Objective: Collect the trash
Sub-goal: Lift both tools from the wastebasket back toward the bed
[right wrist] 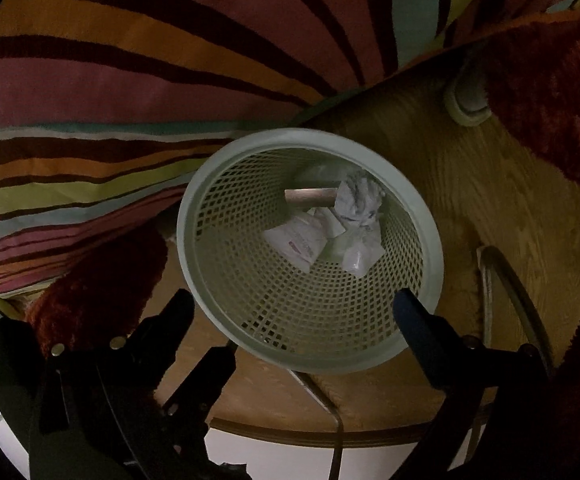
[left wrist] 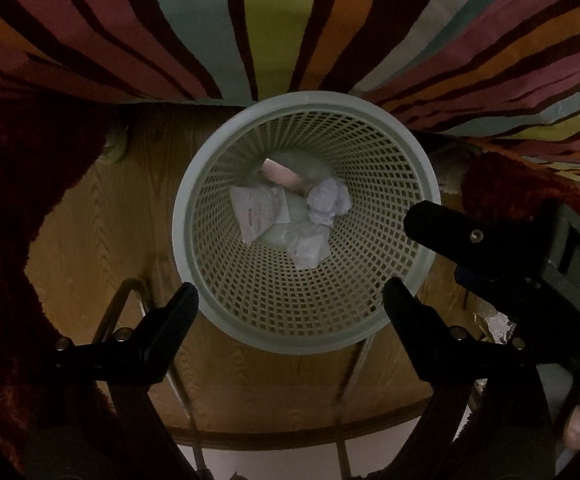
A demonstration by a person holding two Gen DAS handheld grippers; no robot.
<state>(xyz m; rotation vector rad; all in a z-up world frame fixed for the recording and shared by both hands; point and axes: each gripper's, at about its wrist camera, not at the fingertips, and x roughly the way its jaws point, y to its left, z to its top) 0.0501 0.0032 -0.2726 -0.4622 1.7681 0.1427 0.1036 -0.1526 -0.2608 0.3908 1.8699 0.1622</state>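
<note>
Both sets of jaws stand wide apart with nothing between the pads. Left gripper (left wrist: 290, 292) points steeply down over a pale mesh waste basket (left wrist: 194, 184); its two black fingers (left wrist: 170, 320) straddle the near rim, one outside the rim to the left, the other overlapping the rim at lower right. Right gripper (right wrist: 292, 304) points down at the same basket (right wrist: 194, 216), its fingers likewise spread to either side of the near rim. In the left wrist view the right gripper's black finger and grey-green body enter from the right edge, just beside the left gripper's right finger, tip over the basket's right rim. Trash lies at the bottom of the basket, well beyond all fingertips and apart from them: a crumpled white paper ball (left wrist: 328, 202), a flat printed white wrapper (left wrist: 260, 212), a pinkish cardboard tube (left wrist: 282, 174) at the far side, and a crumpled clear plastic piece (left wrist: 310, 246) nearest the jaws. Basket stands on a wooden floor (left wrist: 102, 232). Beyond the basket, a striped multicolour fabric (left wrist: 194, 20). Dark red fuzzy fabric (left wrist: 10, 200) flanks the jaws on both sides. Light dim; print on wrapper not legible.
</note>
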